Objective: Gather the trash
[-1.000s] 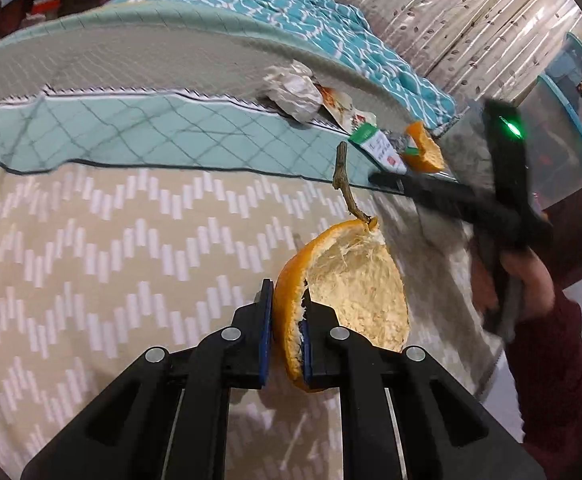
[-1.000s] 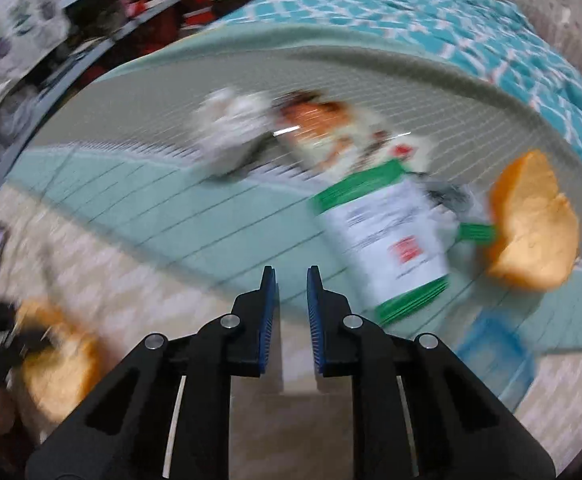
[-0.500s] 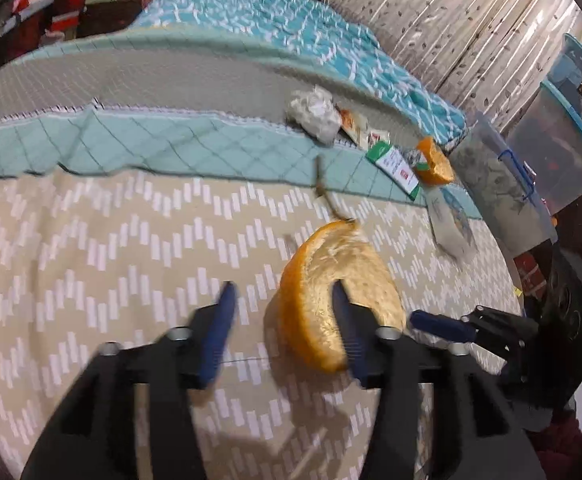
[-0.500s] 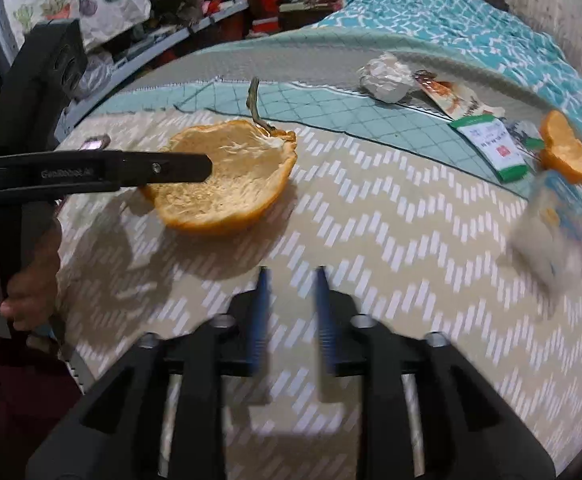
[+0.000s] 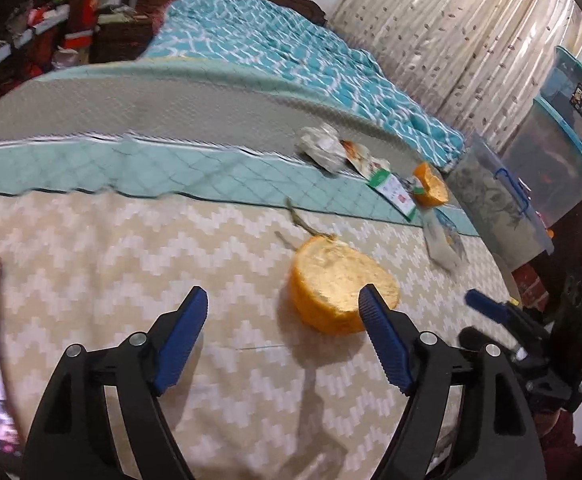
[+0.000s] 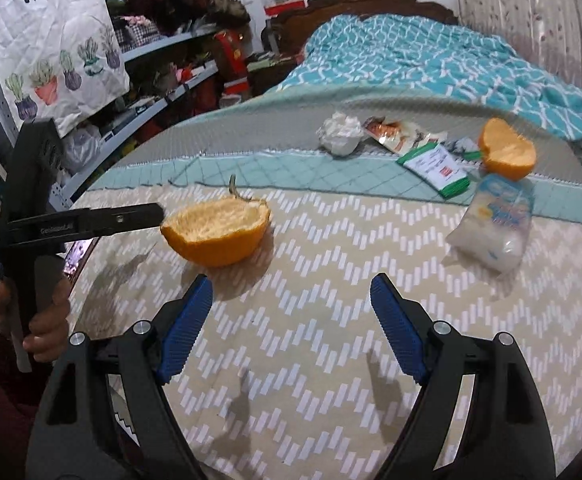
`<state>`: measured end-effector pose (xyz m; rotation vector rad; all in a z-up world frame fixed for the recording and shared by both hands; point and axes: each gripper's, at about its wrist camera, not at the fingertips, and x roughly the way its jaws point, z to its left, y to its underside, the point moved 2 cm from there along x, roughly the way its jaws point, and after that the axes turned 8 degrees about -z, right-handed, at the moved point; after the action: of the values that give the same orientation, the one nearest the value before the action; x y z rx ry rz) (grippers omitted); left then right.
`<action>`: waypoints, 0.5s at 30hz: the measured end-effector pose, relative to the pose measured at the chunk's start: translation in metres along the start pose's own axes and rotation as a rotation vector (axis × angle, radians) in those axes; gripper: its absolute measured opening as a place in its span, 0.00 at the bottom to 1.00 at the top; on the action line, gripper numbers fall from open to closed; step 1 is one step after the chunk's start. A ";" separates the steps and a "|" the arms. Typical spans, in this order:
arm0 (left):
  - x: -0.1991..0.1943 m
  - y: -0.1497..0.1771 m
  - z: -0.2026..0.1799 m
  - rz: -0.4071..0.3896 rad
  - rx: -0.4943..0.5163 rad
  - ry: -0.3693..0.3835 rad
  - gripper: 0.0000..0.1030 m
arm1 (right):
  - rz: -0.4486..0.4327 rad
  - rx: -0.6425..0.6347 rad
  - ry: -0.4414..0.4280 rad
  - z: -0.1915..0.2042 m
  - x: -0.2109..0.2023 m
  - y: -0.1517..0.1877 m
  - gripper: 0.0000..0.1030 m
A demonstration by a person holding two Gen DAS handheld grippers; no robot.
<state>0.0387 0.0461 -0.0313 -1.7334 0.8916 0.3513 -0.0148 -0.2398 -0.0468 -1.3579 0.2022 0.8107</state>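
The big orange peel (image 5: 341, 286) lies on the bed (image 5: 91, 248), on the zigzag blanket, with its stem (a little twig) sticking up. It is the thing to look at first.

The left claw (image 5: 283, 308) is opening wide. Nothing is pinched in it, and the peel sits just past its right finger (image 5: 383, 336). The right claw (image 6: 291, 300) is opening wide too, with only blanket between its fingers. It hangs near the peel, on the side away from the left claw.

Far behind the peel, on the green part of the bed, lie more bits of trash: a crumpled paper (image 6: 341, 134), a snack wrapper (image 6: 391, 132), a green and white packet (image 6: 437, 166) and a small orange peel (image 6: 507, 150). A soft plastic bag (image 6: 495, 226) lies on the zigzag blanket, between the small peel and the right claw.
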 end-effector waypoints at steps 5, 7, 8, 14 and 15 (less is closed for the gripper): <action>-0.051 -0.018 0.061 -0.137 -0.069 -0.088 0.72 | -0.001 0.030 -0.009 -0.004 0.003 -0.003 0.79; -0.072 -0.034 0.093 -0.218 -0.071 -0.184 0.72 | 0.015 0.052 -0.019 -0.004 0.007 -0.002 0.79; -0.079 -0.041 0.105 -0.246 -0.065 -0.234 0.72 | 0.022 0.063 -0.023 -0.004 0.010 -0.002 0.79; -0.096 -0.079 0.168 -0.312 -0.071 -0.322 0.73 | 0.025 0.080 -0.026 0.003 0.014 0.002 0.79; -0.092 -0.082 0.175 -0.297 -0.082 -0.317 0.73 | 0.025 0.082 -0.024 0.004 0.014 0.003 0.79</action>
<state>0.0695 0.2510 0.0209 -1.7918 0.3891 0.4531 -0.0076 -0.2306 -0.0560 -1.2696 0.2316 0.8310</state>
